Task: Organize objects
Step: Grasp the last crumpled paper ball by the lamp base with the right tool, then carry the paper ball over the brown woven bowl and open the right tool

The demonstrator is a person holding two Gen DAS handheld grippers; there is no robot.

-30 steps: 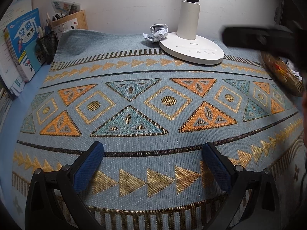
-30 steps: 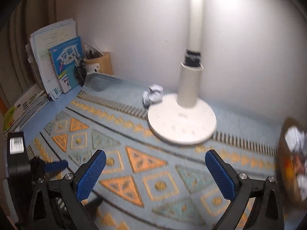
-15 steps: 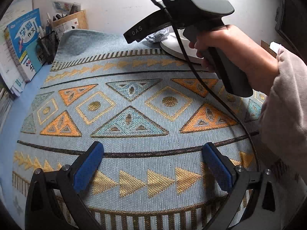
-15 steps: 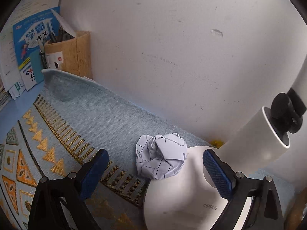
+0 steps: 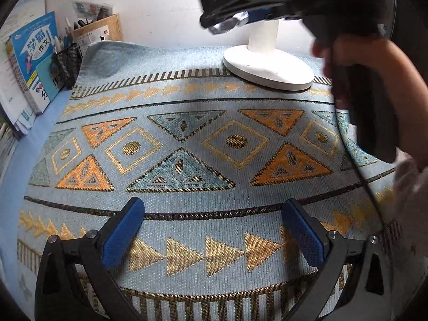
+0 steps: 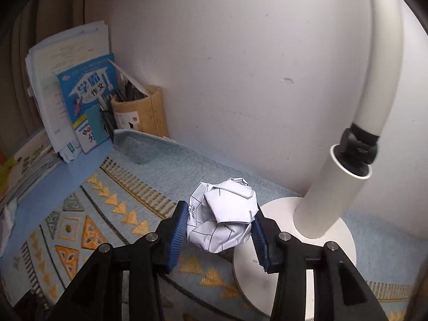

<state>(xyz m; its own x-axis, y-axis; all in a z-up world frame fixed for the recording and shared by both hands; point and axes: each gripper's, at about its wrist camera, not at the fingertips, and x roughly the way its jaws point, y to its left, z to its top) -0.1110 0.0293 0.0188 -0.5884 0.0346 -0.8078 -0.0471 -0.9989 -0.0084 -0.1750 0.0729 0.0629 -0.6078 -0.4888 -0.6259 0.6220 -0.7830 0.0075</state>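
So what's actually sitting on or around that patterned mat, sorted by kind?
Crumpled paper ball: 1, held in the right gripper
White lamp: 1
Pen holders: 2, a tan one and a black mesh one
Blue-covered book: 1, among a stack of papers too packed to count
Total: 5

Pale blue mat with orange and gold triangles; white lamp base

A ball of crumpled paper is white with thin dark lines on it. It is squashed into a bumpy lump. It sits between two blue pads, above the patterned mat, next to the round white lamp base
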